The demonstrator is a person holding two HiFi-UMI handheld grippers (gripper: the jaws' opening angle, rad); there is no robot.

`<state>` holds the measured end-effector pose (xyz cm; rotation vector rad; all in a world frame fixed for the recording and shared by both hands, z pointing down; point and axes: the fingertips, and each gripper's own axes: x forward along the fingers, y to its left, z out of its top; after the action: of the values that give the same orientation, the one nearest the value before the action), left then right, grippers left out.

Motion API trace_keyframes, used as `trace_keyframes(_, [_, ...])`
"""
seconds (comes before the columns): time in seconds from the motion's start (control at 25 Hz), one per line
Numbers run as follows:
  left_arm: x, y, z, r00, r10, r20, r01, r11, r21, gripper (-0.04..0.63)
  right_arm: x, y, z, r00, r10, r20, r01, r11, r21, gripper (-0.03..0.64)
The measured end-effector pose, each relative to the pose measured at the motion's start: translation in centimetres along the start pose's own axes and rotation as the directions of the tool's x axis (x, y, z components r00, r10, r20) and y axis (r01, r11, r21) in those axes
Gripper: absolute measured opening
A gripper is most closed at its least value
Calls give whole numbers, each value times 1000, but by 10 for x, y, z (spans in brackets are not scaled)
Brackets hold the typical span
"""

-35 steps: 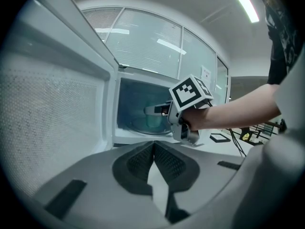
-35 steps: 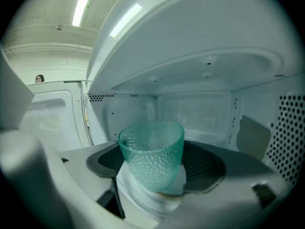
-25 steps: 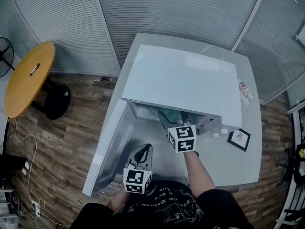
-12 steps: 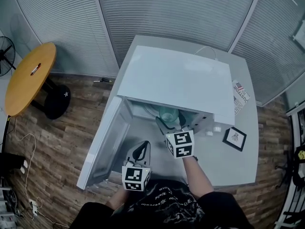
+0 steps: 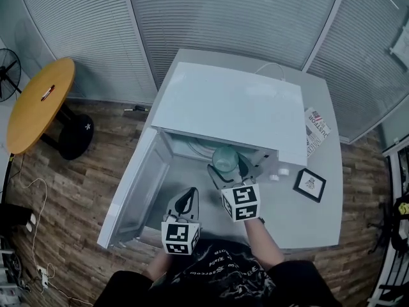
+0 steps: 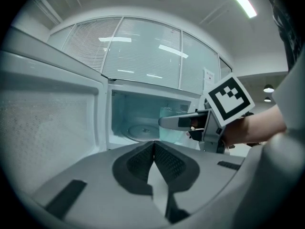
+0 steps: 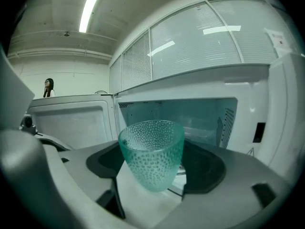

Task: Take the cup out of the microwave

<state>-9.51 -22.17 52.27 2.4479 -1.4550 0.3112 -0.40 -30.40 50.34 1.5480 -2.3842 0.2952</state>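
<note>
So our right gripper (image 5: 228,170) has its jaws partly closed around the cup (image 7: 151,152), one pad on each side of the lower half. It's a see-through teal cup with a bumpy, dimpled wall, and it's sitting upright in the grip. In the head view the cup (image 5: 225,158) is right at the open front of the microwave (image 5: 230,104), just past the front edge of its top, with the lit cavity behind it. Our left gripper (image 5: 190,200) has its jaws pressed together with nothing between them, and it hangs low, just left of the right one and pointing into the opening. From its own view we can see the glass turntable (image 6: 138,131) inside, bare. The microwave door (image 5: 131,194) is swung wide open to the left. The whole thing sits on a grey table (image 5: 319,219), and there's a small black framed picture (image 5: 310,185) and a printed leaflet (image 5: 314,130) to the right of it. Well off to the left is a round wooden table (image 5: 38,101) on the plank floor.
</note>
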Motion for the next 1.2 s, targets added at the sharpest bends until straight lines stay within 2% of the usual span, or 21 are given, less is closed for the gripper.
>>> trace_keyframes(0.4, [-1, -12, 10, 1000, 12, 29, -12, 1000, -1, 8, -33, 3, -2, 1000, 15, 14, -15, 1000, -8, 376])
trace_keyframes(0.92, [-1, -36, 20, 998, 25, 61, -26, 1000, 13, 8, -81, -9, -12, 1000, 0, 25, 1, 1000, -25, 376])
trace_keyframes(1.2, [-5, -48, 27, 995, 37, 88, -38, 999, 12, 8, -109, -21, -22, 999, -25, 22, 25, 1000, -2, 376])
